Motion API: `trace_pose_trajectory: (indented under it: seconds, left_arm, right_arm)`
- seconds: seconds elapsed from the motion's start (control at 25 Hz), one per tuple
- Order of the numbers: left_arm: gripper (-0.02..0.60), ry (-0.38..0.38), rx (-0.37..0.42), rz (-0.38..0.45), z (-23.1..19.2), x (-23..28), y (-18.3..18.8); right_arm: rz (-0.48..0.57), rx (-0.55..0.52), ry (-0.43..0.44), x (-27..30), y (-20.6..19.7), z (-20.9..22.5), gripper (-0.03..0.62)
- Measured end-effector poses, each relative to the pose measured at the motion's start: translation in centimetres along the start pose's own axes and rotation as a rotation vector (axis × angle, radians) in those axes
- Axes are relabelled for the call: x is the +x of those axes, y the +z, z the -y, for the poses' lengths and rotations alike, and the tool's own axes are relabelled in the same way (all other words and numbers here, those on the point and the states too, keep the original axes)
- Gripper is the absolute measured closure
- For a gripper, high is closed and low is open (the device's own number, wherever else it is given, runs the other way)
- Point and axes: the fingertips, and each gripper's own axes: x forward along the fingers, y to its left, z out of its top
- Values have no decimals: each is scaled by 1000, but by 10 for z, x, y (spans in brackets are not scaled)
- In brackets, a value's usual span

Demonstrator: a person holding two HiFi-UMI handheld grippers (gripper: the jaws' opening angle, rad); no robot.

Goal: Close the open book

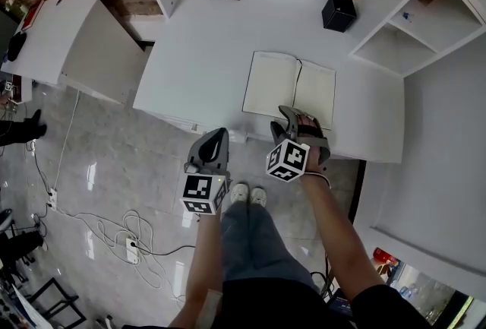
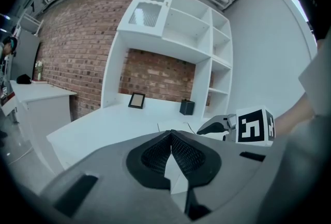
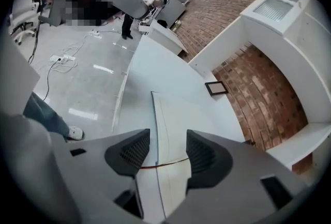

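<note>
The book (image 1: 288, 90) lies open and flat on the white surface (image 1: 190, 54), its near edge close to the front rim, and the black box (image 1: 339, 13) stands well behind it; you cannot tell what is in the box. Your right claw (image 3: 168, 148) is spread wide at the book's near edge, with the page edge and a thin red ribbon between its pads, gripping nothing. Your left claw (image 2: 170, 137) is closed and empty, off the front rim over open floor, left of the book.
</note>
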Motion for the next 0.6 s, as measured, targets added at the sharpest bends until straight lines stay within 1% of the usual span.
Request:
trace_pose_trajectory:
  seconds: [0.16,0.4,0.6]
  left_arm:
    - [574,3,-11,-8,-5,-3,-6]
    - [574,2,-14,-6,-10,-5,-6]
    - [574,-4,-13,-8,-10,-5,-5]
  right_arm:
    - [-40,-29,-24,9,-3,-1,381]
    - [-74,-73,-43,15,-3,-2,381]
    - [-92,-82,-78,18,-3,-1,391]
